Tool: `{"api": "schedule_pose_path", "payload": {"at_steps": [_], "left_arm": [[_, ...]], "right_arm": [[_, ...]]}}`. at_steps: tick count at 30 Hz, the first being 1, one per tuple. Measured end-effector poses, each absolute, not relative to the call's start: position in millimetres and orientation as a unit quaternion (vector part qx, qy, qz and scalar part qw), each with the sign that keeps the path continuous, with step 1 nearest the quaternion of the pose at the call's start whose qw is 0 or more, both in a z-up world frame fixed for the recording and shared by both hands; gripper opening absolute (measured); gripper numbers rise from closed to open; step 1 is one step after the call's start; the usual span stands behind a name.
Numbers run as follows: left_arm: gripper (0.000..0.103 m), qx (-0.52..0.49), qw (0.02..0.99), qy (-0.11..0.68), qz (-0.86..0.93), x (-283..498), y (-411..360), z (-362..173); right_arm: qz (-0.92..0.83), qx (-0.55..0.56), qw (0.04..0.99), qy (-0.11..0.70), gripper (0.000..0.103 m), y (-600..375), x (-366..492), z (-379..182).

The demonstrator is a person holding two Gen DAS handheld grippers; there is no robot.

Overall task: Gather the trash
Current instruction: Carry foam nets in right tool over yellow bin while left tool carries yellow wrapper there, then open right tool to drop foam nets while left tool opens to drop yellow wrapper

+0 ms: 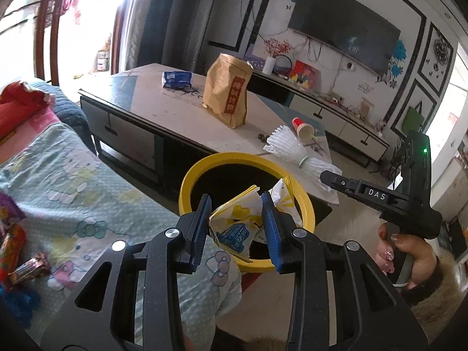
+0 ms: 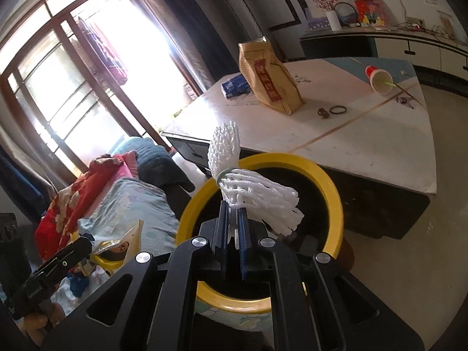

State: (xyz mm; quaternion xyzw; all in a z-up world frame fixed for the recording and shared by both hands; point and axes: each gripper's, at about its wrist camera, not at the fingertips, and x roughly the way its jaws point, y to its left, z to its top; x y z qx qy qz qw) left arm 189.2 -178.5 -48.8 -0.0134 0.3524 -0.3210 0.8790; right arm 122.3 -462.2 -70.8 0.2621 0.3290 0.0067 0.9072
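Left claw (image 1: 236, 228) clenched on crumpled wrapper (image 1: 237, 225) over yellow bin (image 1: 187, 184) rim; right claw (image 2: 233, 228) pinching foam netting (image 2: 257, 201) above bin mouth. Risk: wrapper released at rim may fall outside onto bed.

Low coffee table (image 1: 163, 108) with pale top stands mid-room. Wall-mounted television (image 1: 342, 26) hangs above long media cabinet (image 1: 336, 111). Wood-framed window (image 2: 58, 67) admits strong daylight. Patterned bedding covers sofa (image 1: 73, 169).

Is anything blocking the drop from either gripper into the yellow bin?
Nothing visible. The left gripper holds a snack wrapper and the right gripper a foam net, both over the open yellow bin.
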Motion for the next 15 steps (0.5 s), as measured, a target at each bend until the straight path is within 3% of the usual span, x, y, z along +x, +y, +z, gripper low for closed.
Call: {"api": "schedule_pose_path", "payload": {"at_steps": [15], "left_arm": [[0.028, 0.014, 0.870, 0.378, -0.317, 208, -212, -75]], "right_arm": [[0.000, 0.252, 0.896, 0.366, 0.007, -468, 139, -101]]}}
